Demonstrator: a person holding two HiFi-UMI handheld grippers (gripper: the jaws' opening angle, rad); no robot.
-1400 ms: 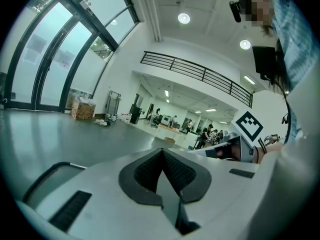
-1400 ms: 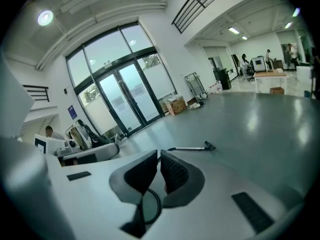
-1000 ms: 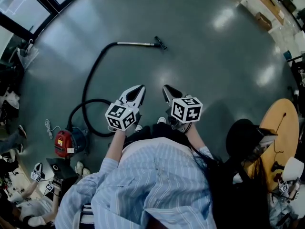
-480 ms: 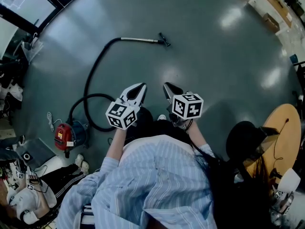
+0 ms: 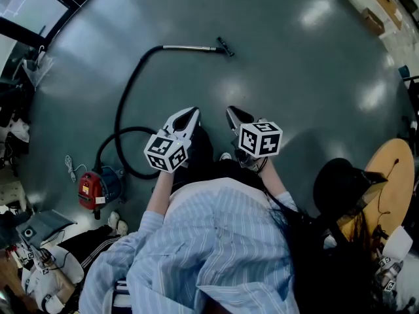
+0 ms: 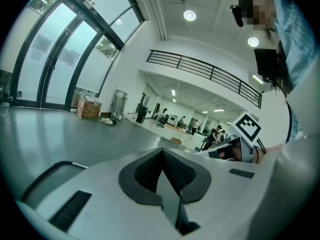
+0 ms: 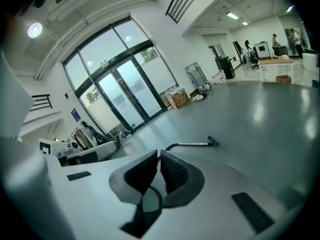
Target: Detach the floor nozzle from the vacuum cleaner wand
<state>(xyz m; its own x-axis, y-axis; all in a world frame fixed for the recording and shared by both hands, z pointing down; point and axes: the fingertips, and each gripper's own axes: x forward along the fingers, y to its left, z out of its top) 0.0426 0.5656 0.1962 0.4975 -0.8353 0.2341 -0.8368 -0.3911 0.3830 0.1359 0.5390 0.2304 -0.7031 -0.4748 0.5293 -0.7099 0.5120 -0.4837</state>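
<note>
The vacuum's metal wand (image 5: 190, 48) lies on the grey floor far ahead, with the small black floor nozzle (image 5: 226, 46) at its right end. A black hose (image 5: 127, 100) curves back from the wand to the red canister (image 5: 91, 190) at the left. In the right gripper view the wand (image 7: 192, 144) and nozzle (image 7: 213, 141) show beyond the jaws. My left gripper (image 5: 194, 112) and right gripper (image 5: 229, 112) are held side by side in front of the person, well short of the wand. Both are shut with nothing between the pads.
A round wooden table (image 5: 393, 175) stands at the right. Another person (image 5: 46, 267) sits on the floor at lower left among gear. Glass doors (image 7: 125, 96) and a cardboard box (image 7: 177, 99) lie across the hall. Desks (image 5: 373, 5) line the top right.
The head view has shifted slightly, and both grippers have edged forward together towards the wand. The person seated at lower left has moved. The wand and nozzle lie as before.
</note>
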